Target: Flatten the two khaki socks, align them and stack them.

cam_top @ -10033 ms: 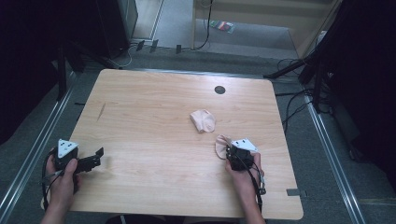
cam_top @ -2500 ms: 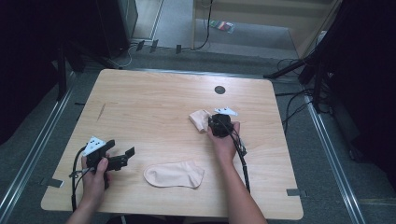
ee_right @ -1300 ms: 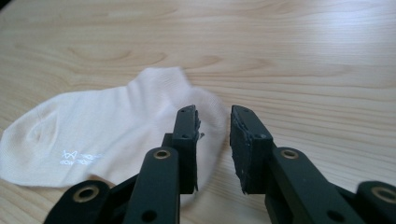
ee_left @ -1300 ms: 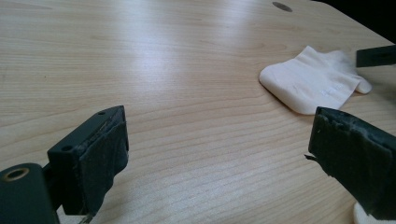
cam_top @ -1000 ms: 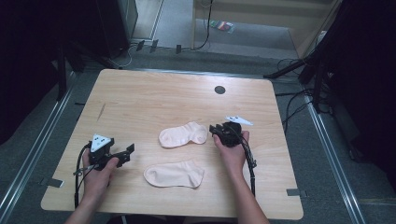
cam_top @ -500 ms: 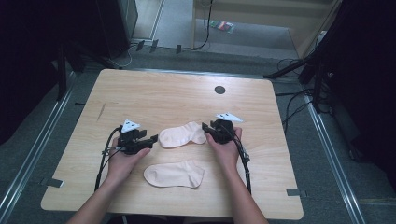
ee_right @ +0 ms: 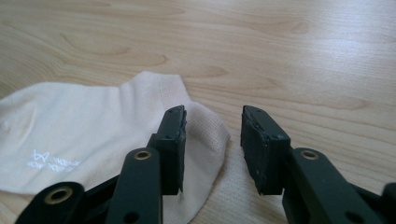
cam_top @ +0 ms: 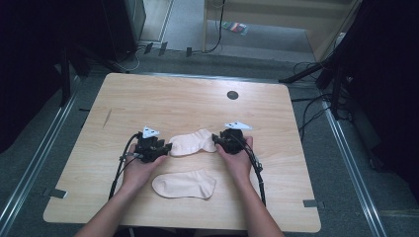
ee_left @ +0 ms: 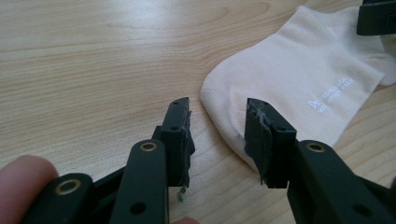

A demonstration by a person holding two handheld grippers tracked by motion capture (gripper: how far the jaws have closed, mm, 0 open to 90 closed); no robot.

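Left gripper (ee_left: 217,128): jaws part-way apart and just been closing; the toe edge of the far sock (ee_left: 299,88) lies in the gap and under the right-hand pad, but the pads do not press on it. In the high view this gripper (cam_top: 165,146) sits at the sock's left end.
Right gripper (ee_right: 212,140): jaws part-way apart, closed a little further just now; the rounded cuff end of the far sock (ee_right: 84,140) lies under the left-hand pad and reaches into the gap; no clamp on the cloth can be seen. In the high view it (cam_top: 216,139) sits at the sock's right end.
Far sock (cam_top: 192,143): flat on the table (cam_top: 148,98), stretched between the two grippers, one end at each; small pale print on its side faces up.
Near sock (cam_top: 184,184): flat on the table, closer to the person, between the two forearms, apart from both grippers and from the far sock.
Hands: left hand (cam_top: 141,165) and right hand (cam_top: 237,158) each hold one gripper, low over the wood.
Count: two socks, two grippers, two hands, one table.
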